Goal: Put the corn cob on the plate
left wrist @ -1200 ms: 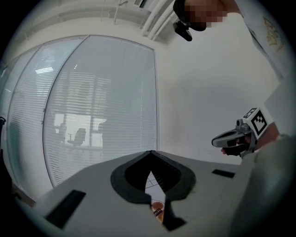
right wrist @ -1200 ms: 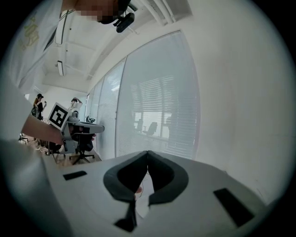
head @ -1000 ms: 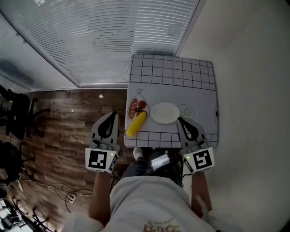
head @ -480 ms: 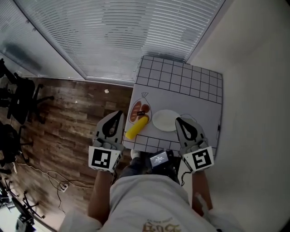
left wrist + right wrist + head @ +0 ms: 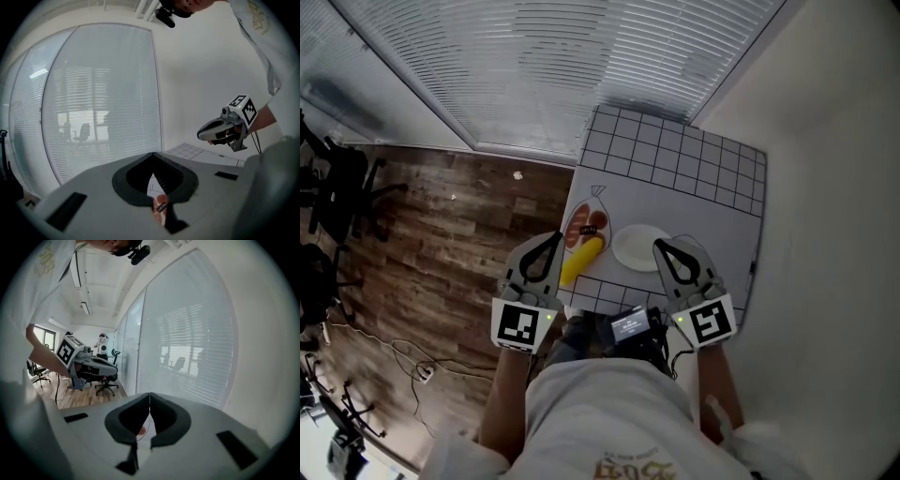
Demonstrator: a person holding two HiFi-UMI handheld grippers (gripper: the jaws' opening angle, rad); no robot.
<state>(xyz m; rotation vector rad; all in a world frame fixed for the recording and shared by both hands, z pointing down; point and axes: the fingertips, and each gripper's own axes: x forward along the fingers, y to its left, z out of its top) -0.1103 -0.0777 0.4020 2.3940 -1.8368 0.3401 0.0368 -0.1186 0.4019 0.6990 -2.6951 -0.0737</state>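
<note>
A yellow corn cob (image 5: 581,260) lies slantwise at the table's near left edge. Just right of it stands a white plate (image 5: 639,247), with nothing on it. My left gripper (image 5: 554,238) is shut and empty, its tip just left of the cob. My right gripper (image 5: 657,246) is shut and empty too, its tip at the plate's right rim. In the left gripper view the shut jaws (image 5: 153,154) point over the table and the right gripper (image 5: 220,131) shows beyond. The right gripper view shows its shut jaws (image 5: 149,394) and the left gripper (image 5: 91,363).
The white table mat (image 5: 694,202) has a black grid at its far and near edges. A red food item with a dark label (image 5: 587,226) lies behind the cob. Glass wall with blinds (image 5: 534,66) behind, wood floor (image 5: 441,234) to the left, office chairs (image 5: 107,380).
Both grippers have come forward and lower toward the table's near edge. Their tips now sit beside the cob and the plate. Both stay shut.
</note>
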